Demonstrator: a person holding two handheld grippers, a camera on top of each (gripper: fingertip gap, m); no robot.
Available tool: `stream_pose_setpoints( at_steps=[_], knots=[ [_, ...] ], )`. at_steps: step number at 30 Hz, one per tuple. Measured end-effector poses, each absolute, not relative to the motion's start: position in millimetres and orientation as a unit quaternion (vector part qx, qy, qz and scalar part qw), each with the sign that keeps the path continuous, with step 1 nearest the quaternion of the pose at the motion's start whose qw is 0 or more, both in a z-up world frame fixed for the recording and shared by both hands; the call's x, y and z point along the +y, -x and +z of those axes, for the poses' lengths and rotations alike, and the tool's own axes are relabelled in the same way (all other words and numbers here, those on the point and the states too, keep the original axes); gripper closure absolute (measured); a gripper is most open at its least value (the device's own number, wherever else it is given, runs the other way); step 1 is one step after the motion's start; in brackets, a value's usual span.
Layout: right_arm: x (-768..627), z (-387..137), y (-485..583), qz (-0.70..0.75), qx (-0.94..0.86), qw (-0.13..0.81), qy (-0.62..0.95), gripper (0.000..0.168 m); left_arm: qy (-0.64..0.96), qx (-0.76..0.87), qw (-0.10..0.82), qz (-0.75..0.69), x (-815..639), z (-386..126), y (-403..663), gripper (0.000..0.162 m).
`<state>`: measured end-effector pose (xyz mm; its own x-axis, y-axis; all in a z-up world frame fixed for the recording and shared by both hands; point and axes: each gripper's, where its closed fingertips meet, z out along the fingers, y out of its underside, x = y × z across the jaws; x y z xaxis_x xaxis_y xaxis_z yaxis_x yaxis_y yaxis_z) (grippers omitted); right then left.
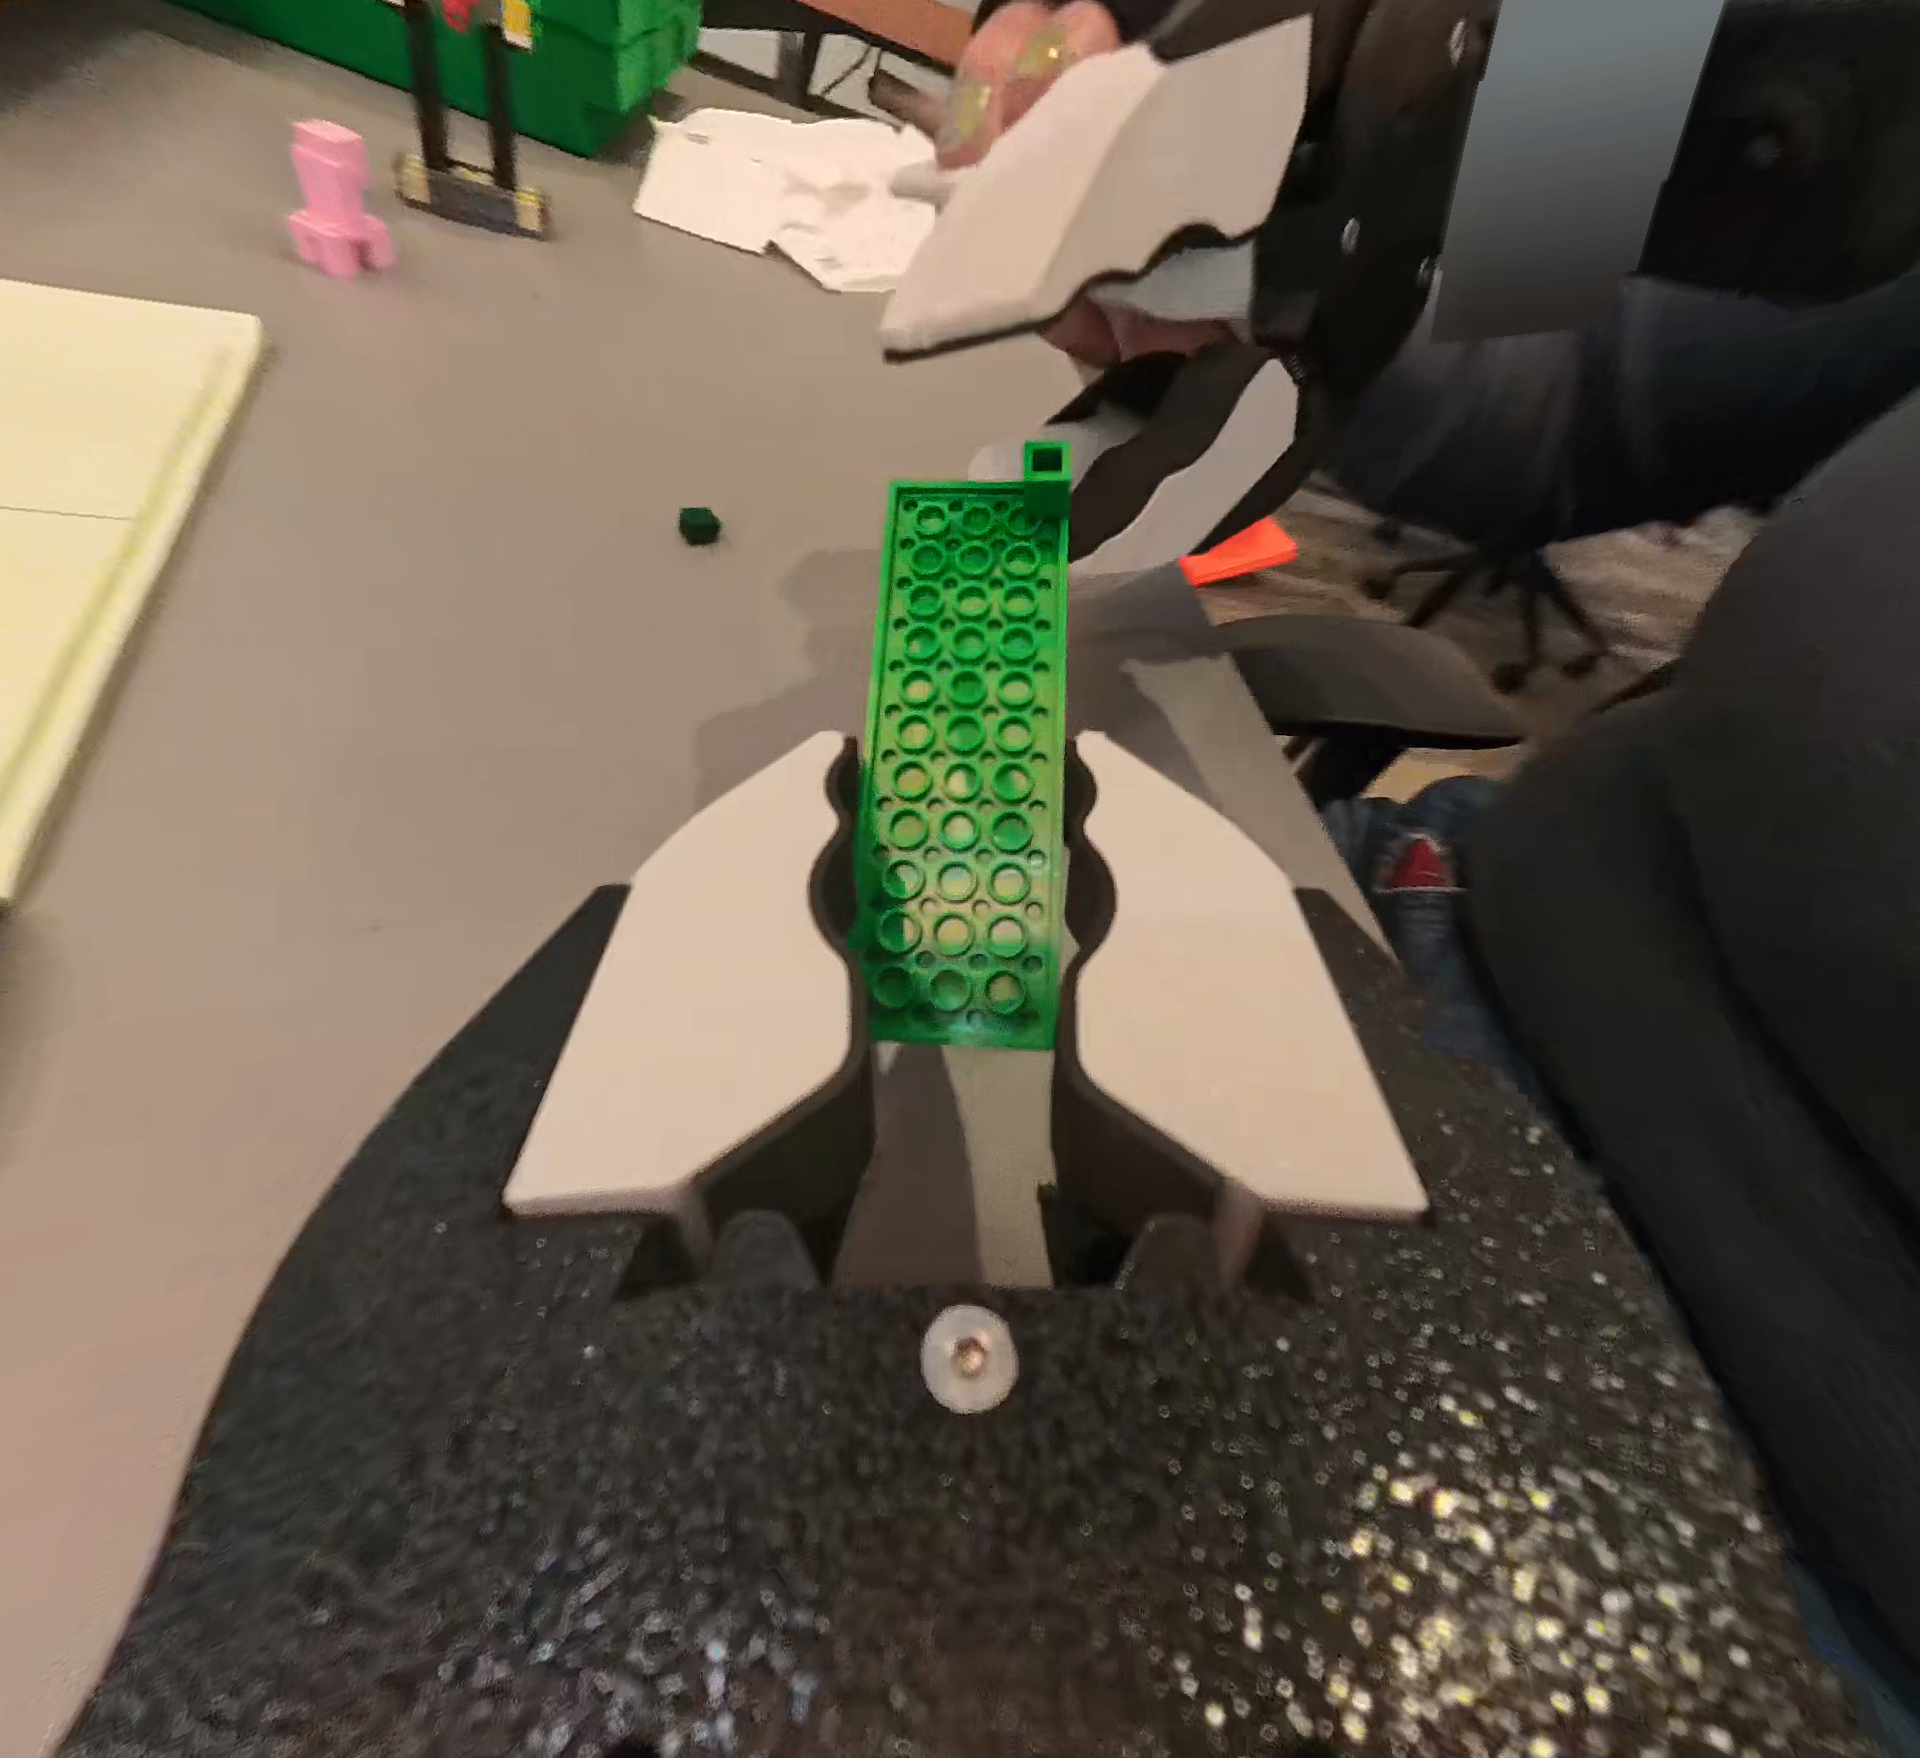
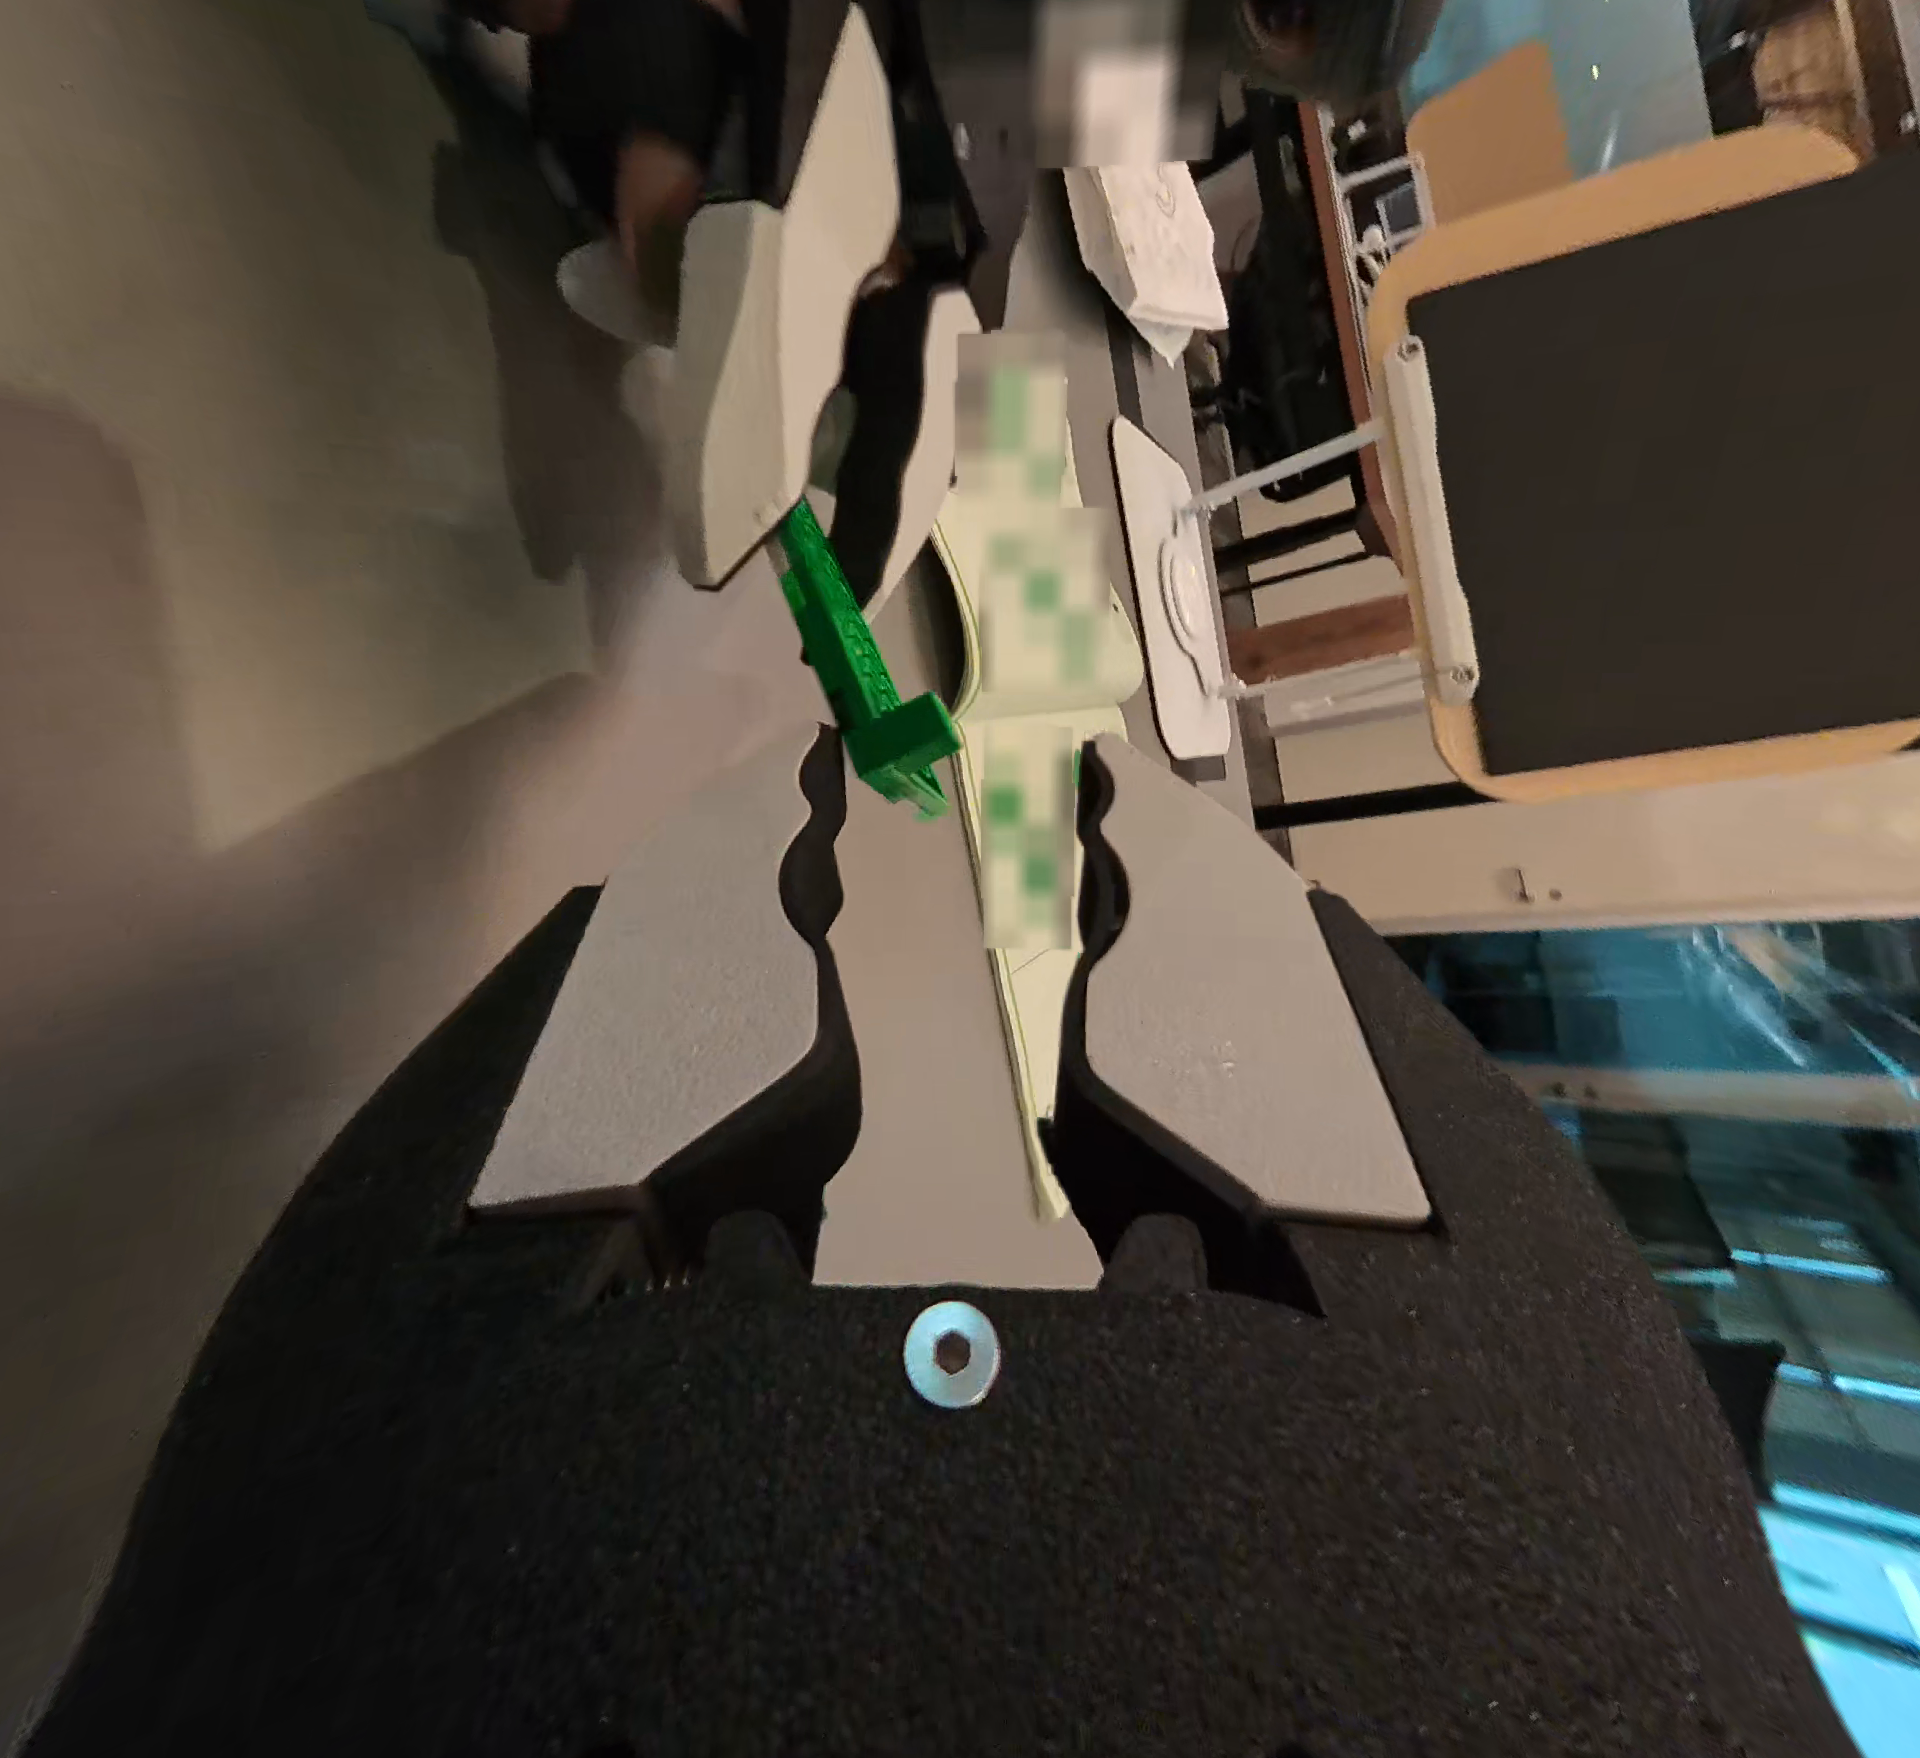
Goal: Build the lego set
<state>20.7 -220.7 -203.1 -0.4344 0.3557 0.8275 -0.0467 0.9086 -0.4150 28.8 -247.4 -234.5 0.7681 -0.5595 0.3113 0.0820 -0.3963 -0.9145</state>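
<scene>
Left wrist view: left tongs [image 1: 961, 763] clamp green plate [image 1: 966, 752] (underside showing); right tongs [image 2: 956, 763] gape empty.

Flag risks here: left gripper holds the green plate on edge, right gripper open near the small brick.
1. The left gripper clamps only the near end of the green plate; pushing on the far end could lever it out.
2. The small green brick sits on one far corner; the open right gripper could knock it off.
</scene>
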Motion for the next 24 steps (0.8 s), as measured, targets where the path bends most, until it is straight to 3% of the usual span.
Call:
stream_pose_setpoints(
  at_steps=[10,13,14,18,24],
  knots=[
    [-240.4,-204.4,-28.4,0.184,-0.834,0.519,0.032,0.146,0.760,0.153,0.528,-0.346,-251.8,-228.5,-32.9,0.125],
    [-235.4,-203.6,-27.1,0.194,-0.834,0.513,0.057,0.149,0.738,0.166,0.593,-0.276,-244.6,-213.7,-26.9,0.094],
    [-234.7,-203.0,-26.7,0.202,-0.832,0.512,0.065,0.150,0.734,0.179,0.612,-0.233,-243.3,-210.3,-24.5,0.092],
    [-230.7,-201.2,-25.9,0.249,-0.826,0.496,0.099,0.150,0.731,0.234,0.638,-0.058,-241.4,-206.6,-15.4,0.103],
    [-214.8,-199.2,-21.1,0.242,-0.826,0.485,0.154,0.150,0.741,0.269,0.598,0.146,-237.9,-213.9,4.6,0.125]
  ],
)
